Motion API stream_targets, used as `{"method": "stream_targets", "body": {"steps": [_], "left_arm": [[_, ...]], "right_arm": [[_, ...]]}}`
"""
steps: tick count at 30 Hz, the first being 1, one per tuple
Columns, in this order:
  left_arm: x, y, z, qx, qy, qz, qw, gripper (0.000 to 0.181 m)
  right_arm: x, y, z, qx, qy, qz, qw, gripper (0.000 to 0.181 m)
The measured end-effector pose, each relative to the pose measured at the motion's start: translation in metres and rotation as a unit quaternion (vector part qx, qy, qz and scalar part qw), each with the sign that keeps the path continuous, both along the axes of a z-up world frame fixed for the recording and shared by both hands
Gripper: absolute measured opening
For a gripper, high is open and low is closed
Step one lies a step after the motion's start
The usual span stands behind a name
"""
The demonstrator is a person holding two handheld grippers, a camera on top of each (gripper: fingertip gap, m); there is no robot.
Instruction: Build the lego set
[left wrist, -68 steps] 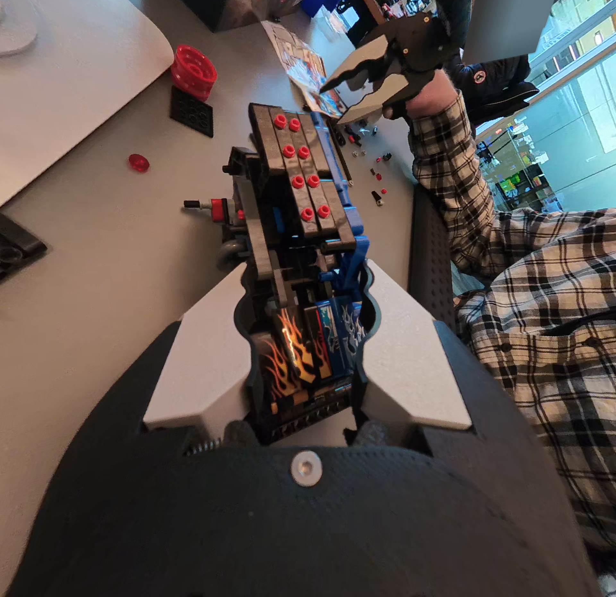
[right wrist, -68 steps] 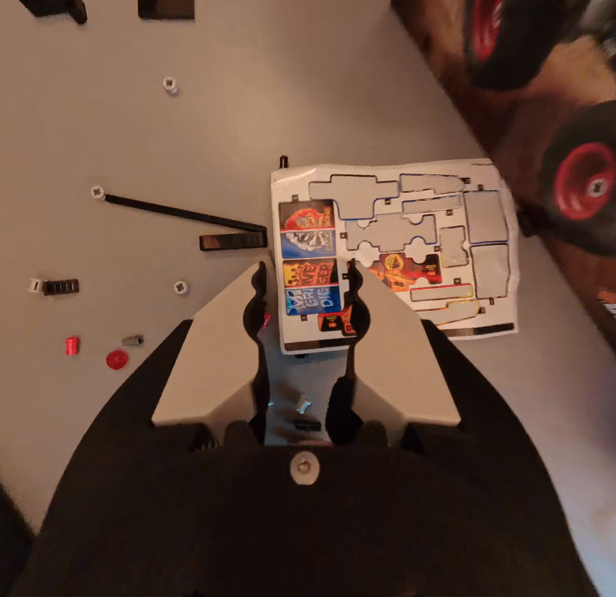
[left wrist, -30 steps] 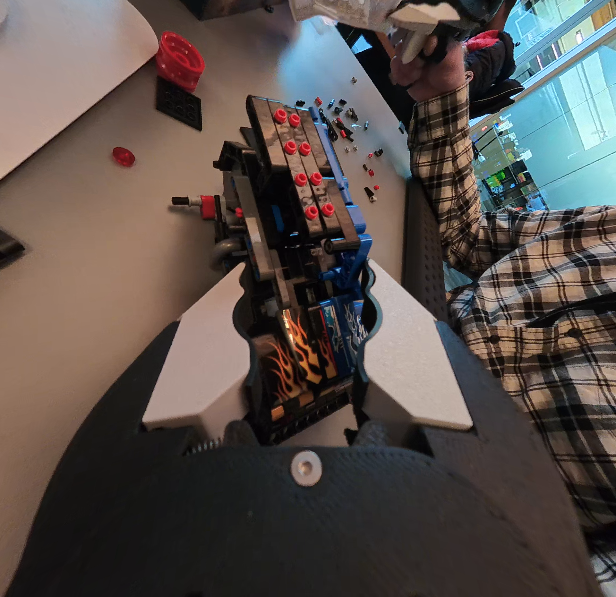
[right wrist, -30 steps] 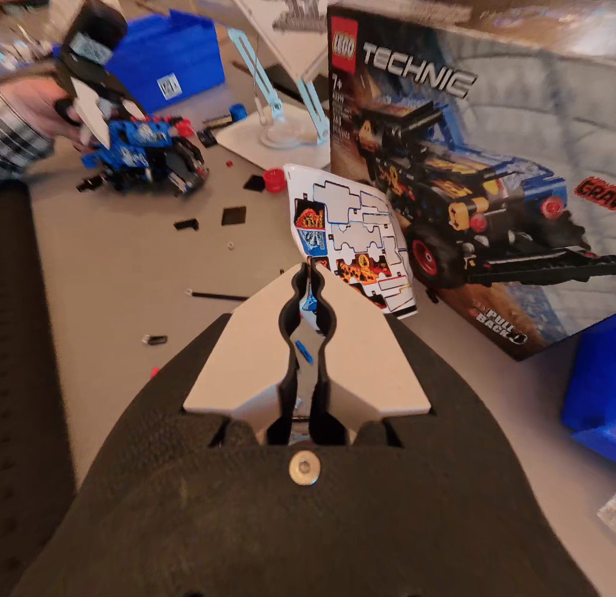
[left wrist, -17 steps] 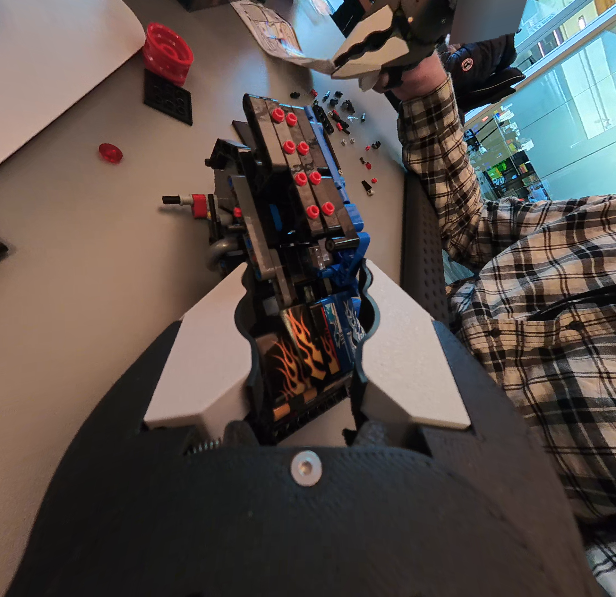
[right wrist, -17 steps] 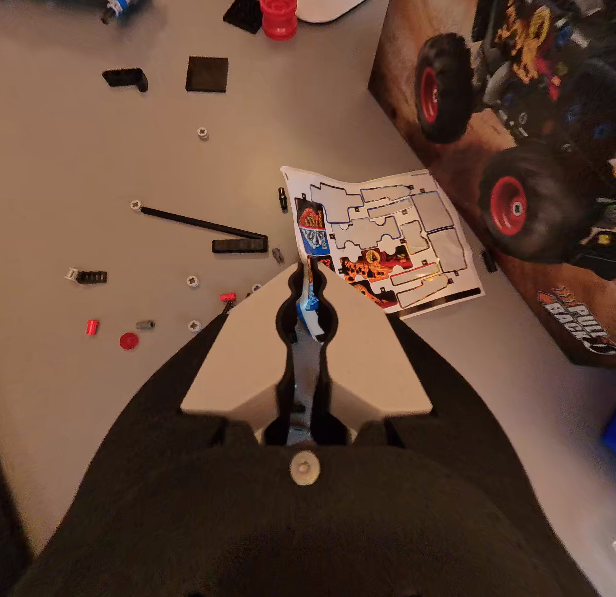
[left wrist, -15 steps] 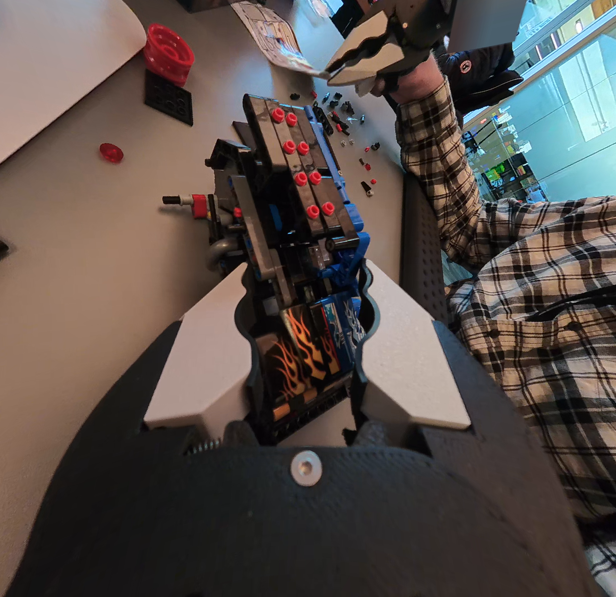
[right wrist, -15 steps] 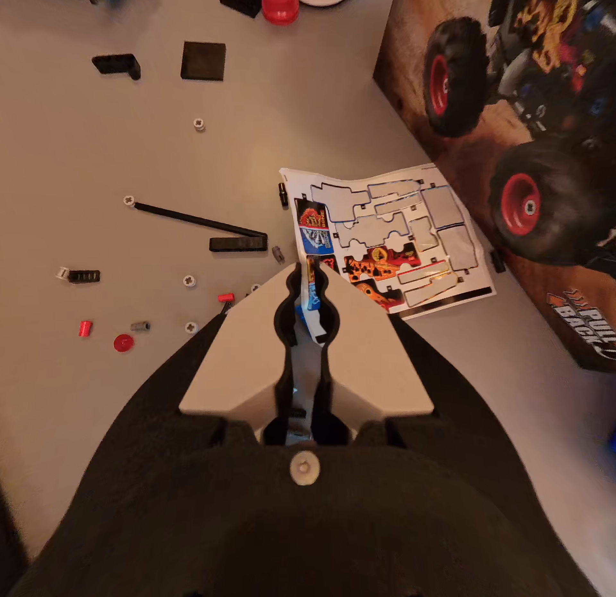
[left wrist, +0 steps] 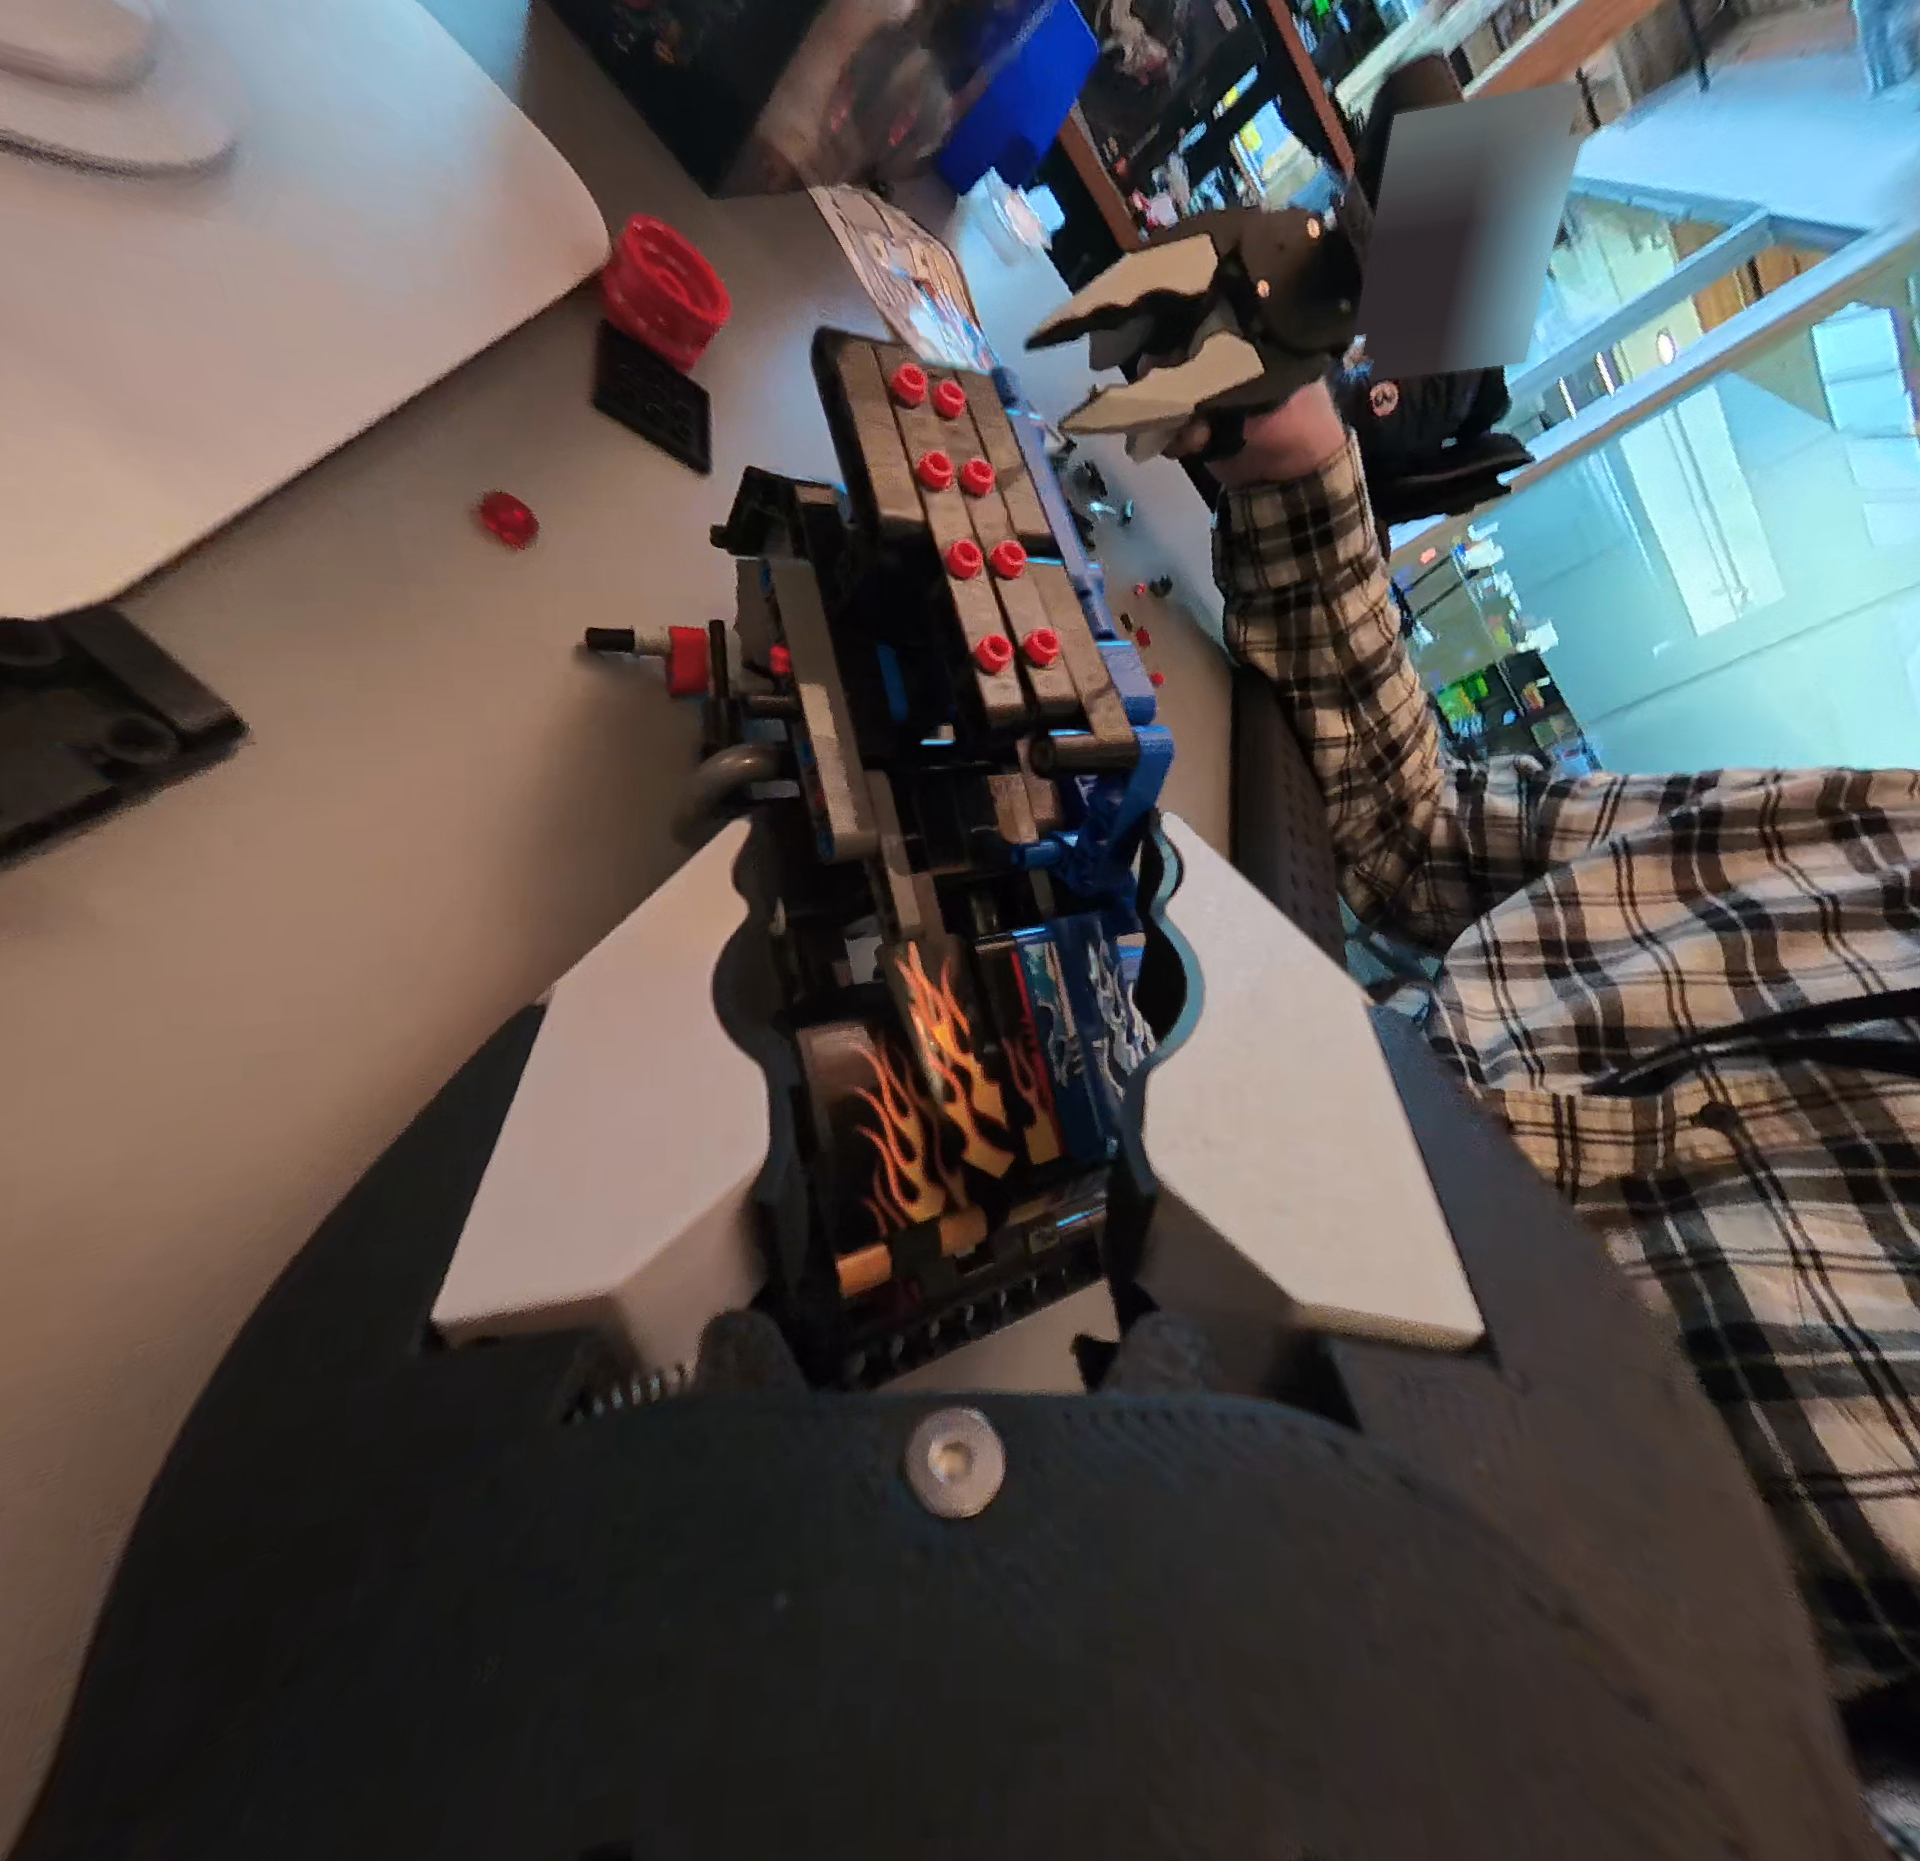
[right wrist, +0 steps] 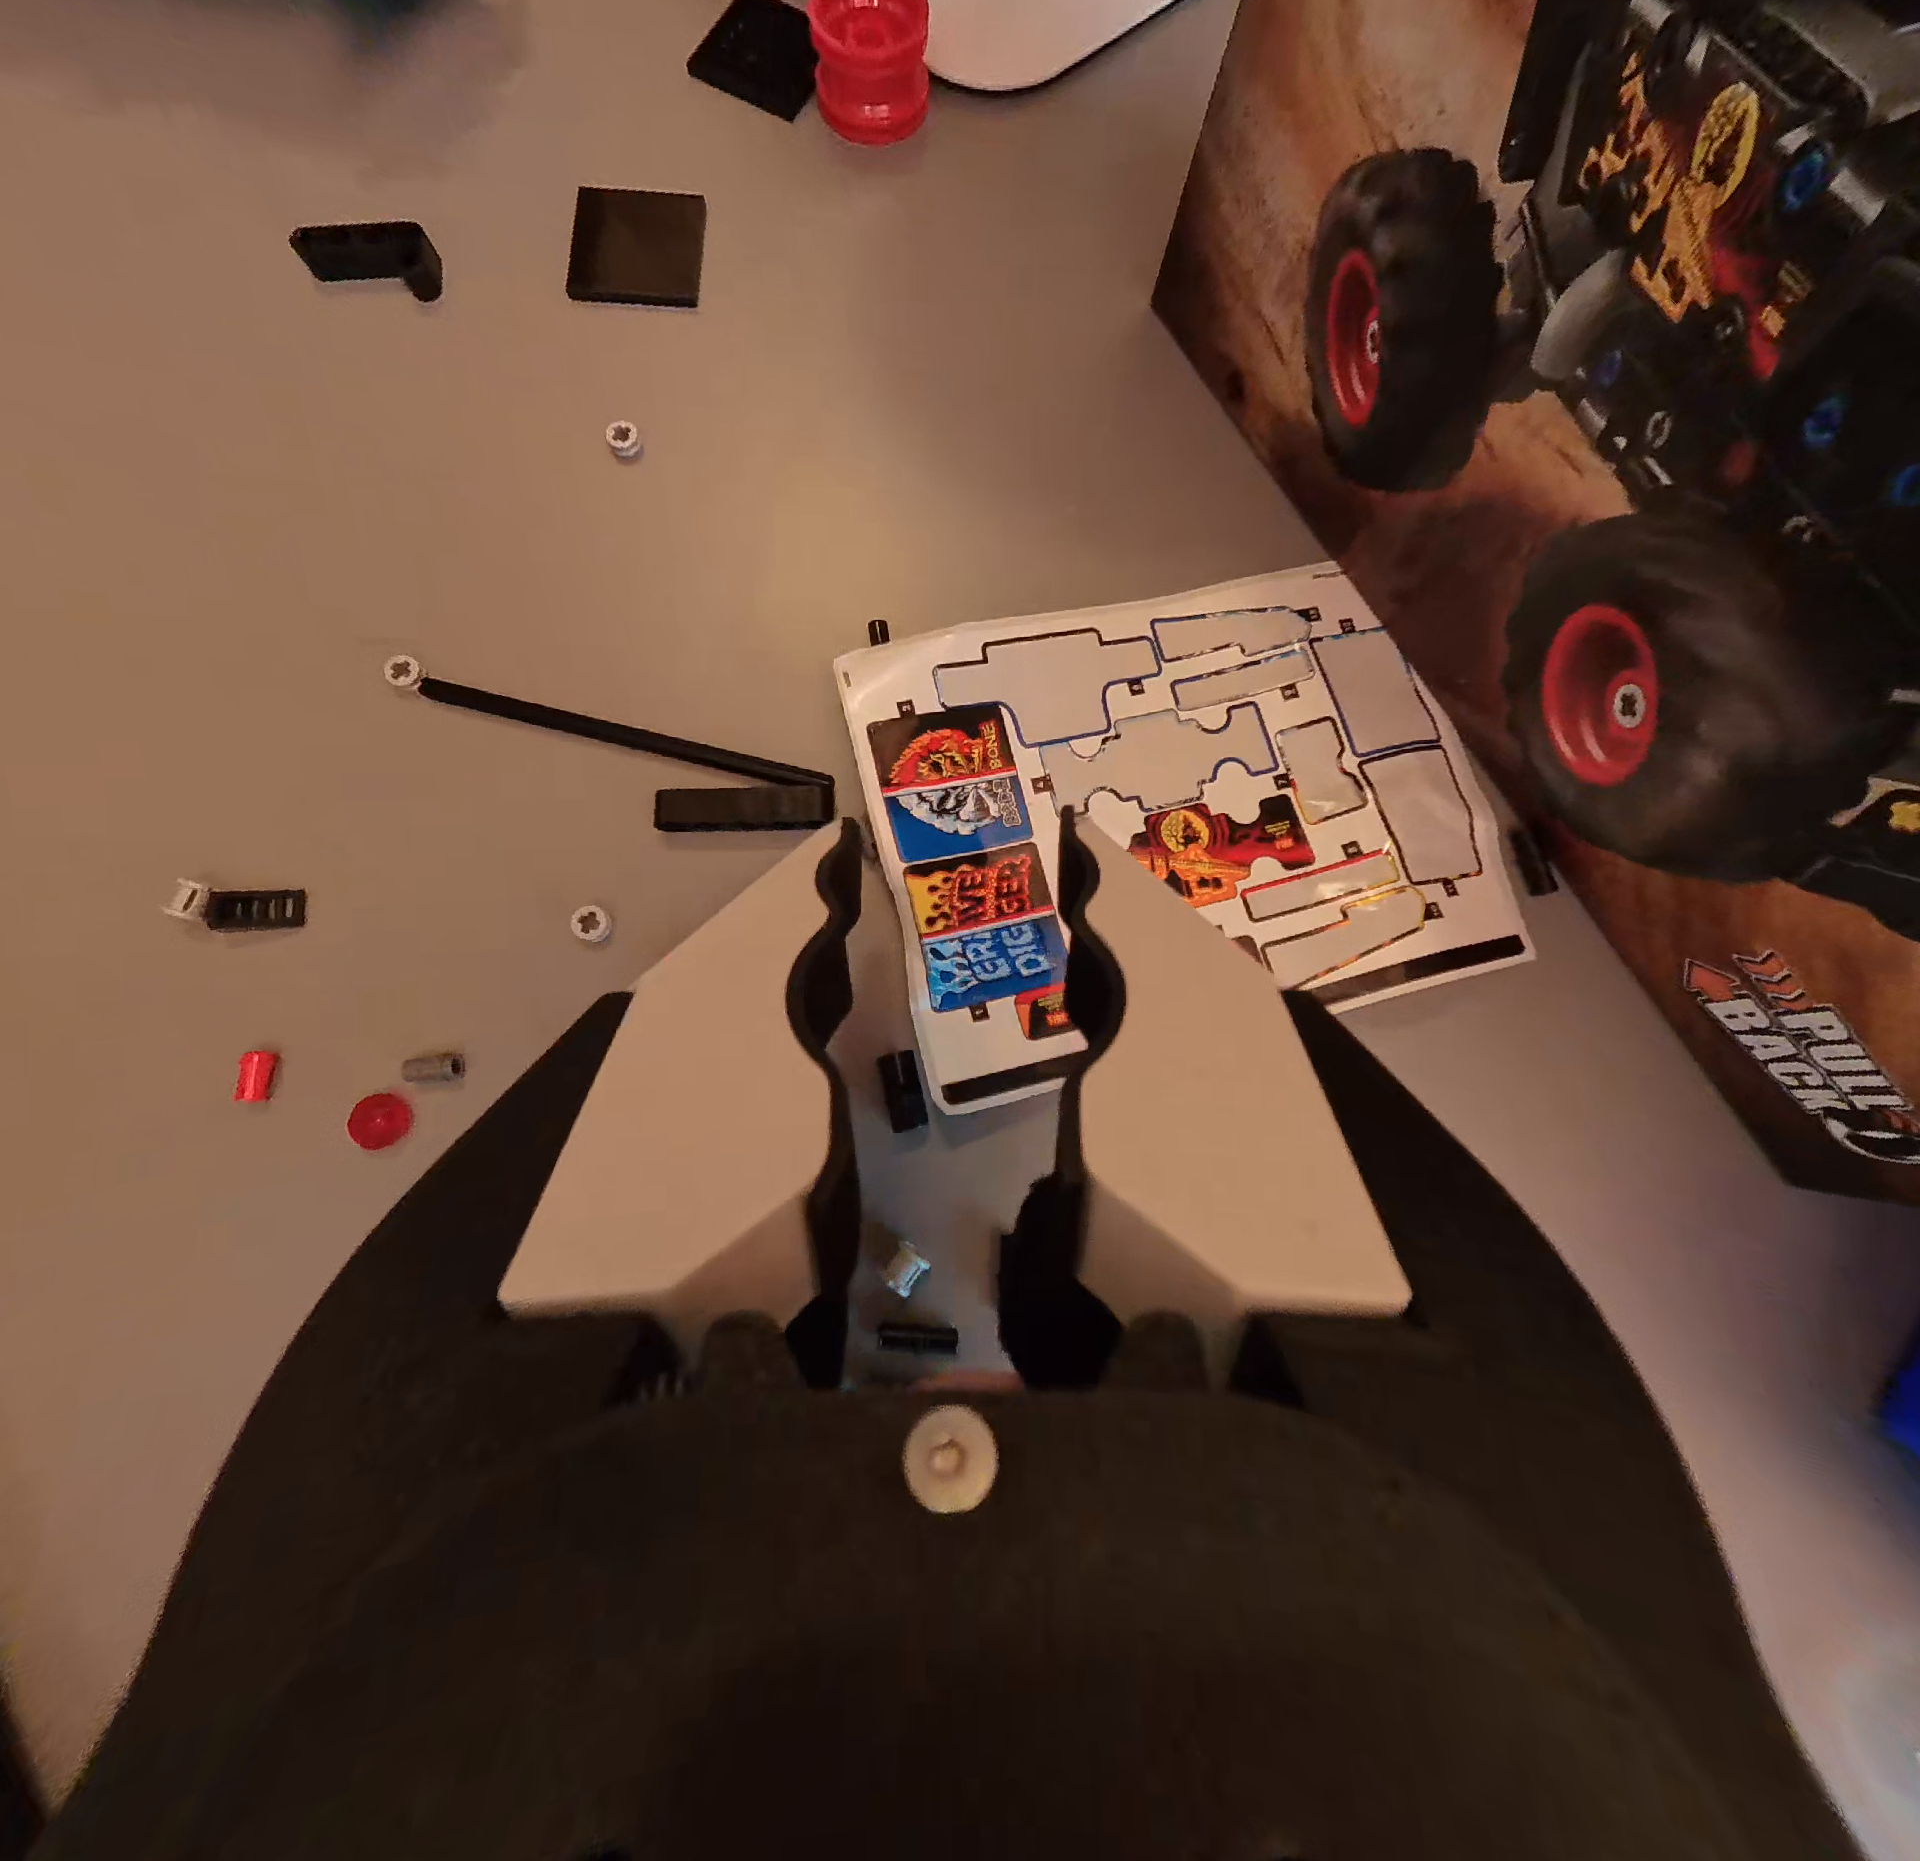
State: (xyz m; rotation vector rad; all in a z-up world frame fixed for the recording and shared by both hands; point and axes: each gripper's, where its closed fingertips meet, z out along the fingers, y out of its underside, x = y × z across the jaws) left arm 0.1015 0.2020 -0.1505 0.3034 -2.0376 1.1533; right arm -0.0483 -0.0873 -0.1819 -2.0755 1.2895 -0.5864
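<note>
Glossy paper sticker sheet [right wrist: 1164,824] on a smooth matt table [right wrist: 312,523].

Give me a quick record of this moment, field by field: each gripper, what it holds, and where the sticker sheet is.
left gripper: shut on truck body, held above the table
right gripper: open, empty, above the sheet's near edge
sticker sheet: flat on the table beside the set box
loose parts: red wheel hub, long black axle
</note>
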Motion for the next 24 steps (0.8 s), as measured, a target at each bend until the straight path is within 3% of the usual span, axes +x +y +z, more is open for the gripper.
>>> {"method": "stream_targets", "body": {"steps": [12,18,24], "left_arm": [[0.024,0.002,0.002,-0.009,-0.001,0.052,0.999,0.068],[0.022,0.002,0.003,-0.012,-0.007,0.042,0.999,0.064],[0.010,0.005,0.003,-0.013,-0.069,0.009,0.997,0.058]], "right_arm": [[0.003,0.006,0.000,0.002,-0.008,0.011,1.000,0.035],[0.004,0.009,0.004,0.006,-0.018,0.015,1.000,0.034],[0.004,0.012,0.004,0.008,-0.022,0.023,0.999,0.033]]}}
